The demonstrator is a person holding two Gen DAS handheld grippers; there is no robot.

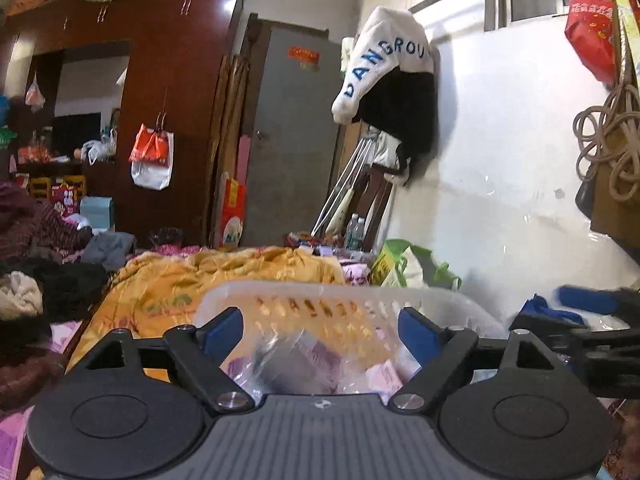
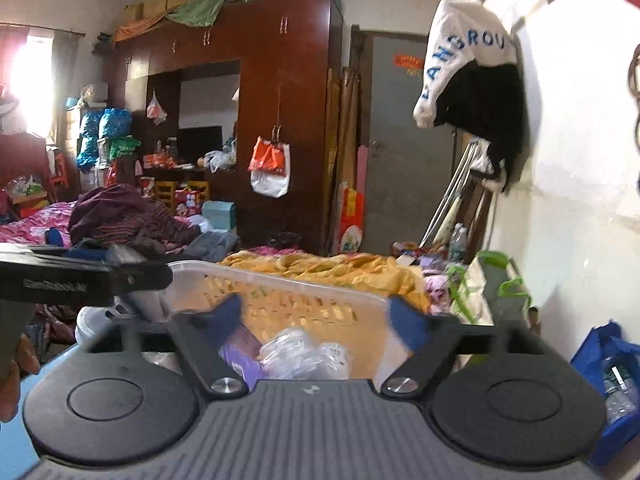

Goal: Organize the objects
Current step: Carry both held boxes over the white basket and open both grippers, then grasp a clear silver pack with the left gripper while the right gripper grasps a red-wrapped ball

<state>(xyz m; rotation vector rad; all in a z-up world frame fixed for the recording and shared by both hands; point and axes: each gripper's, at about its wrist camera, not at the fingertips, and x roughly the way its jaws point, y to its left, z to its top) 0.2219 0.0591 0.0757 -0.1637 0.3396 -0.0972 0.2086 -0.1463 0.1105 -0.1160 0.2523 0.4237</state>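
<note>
Left gripper [image 1: 320, 330]: jaws spread wide, nothing between the 2 blue pads.
Right gripper [image 2: 316, 320]: jaws spread wide, released.
Translucent white slotted plastic basket [image 1: 340, 292]: on the bed, beside the yellow blanket [image 1: 224, 276], holding clear plastic bags [image 2: 300, 354].

Translucent white slotted plastic basket [image 1: 344, 300] upright beside yellow bedding, holding crumpled clear plastic bags [image 2: 300, 354] and purple-pink packets [image 1: 384, 376] lying loose inside.

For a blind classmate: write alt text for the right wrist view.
The open right gripper hovers, holding nothing, over a translucent white slotted plastic basket containing a crinkled clear plastic bag and a purple packet. Beyond it lies a rumpled orange blanket, in a cluttered bedroom.
</note>
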